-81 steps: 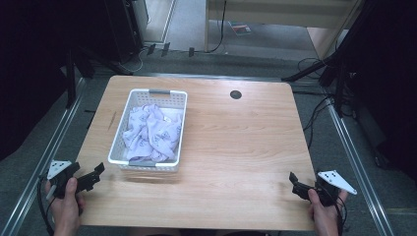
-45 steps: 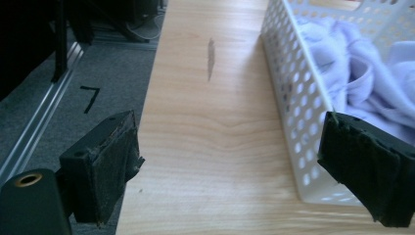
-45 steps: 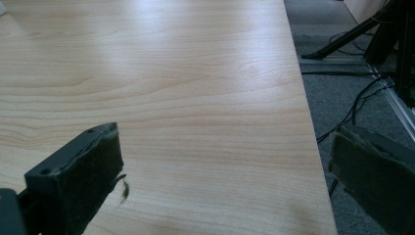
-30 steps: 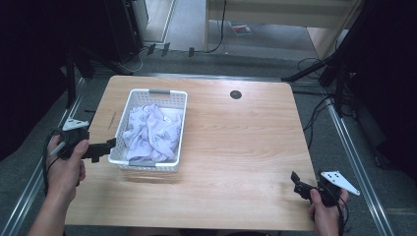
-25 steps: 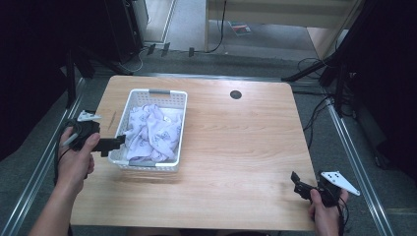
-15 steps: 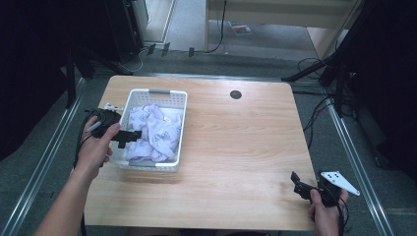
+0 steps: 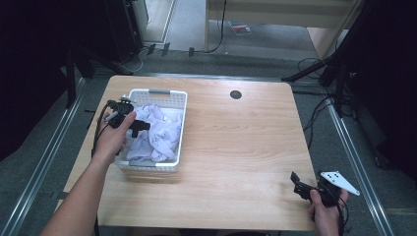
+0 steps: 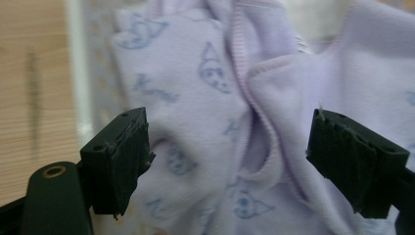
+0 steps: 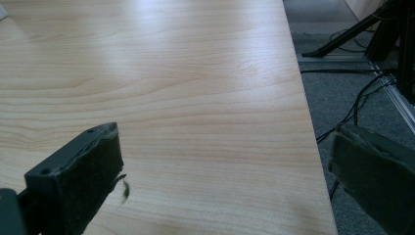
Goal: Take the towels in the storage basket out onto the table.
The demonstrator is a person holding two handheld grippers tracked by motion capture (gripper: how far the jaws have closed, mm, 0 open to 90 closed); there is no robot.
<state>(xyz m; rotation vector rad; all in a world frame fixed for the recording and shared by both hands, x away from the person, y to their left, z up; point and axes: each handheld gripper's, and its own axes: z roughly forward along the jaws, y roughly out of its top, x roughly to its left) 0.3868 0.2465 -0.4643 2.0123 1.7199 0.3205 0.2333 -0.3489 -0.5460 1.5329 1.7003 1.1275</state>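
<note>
A white plastic basket stands on the left part of the wooden table, with crumpled lilac cloth printed in blue inside it. My left gripper reaches in over the basket's left rim. Its open jaws have just been closing and straddle a hemmed fold of the cloth. The pads do not press on it. My right gripper rests at the table's front right corner. It is open over bare wood, with nothing between the jaws.
A dark round hole sits near the table's far edge. The table's right edge runs just beside my right gripper, with cables on the grey floor beyond. Metal rails flank the table.
My left hand has come from the table's left edge, away from me and to the right, and dipped into the basket over the cloth. The right hand has stayed put.
</note>
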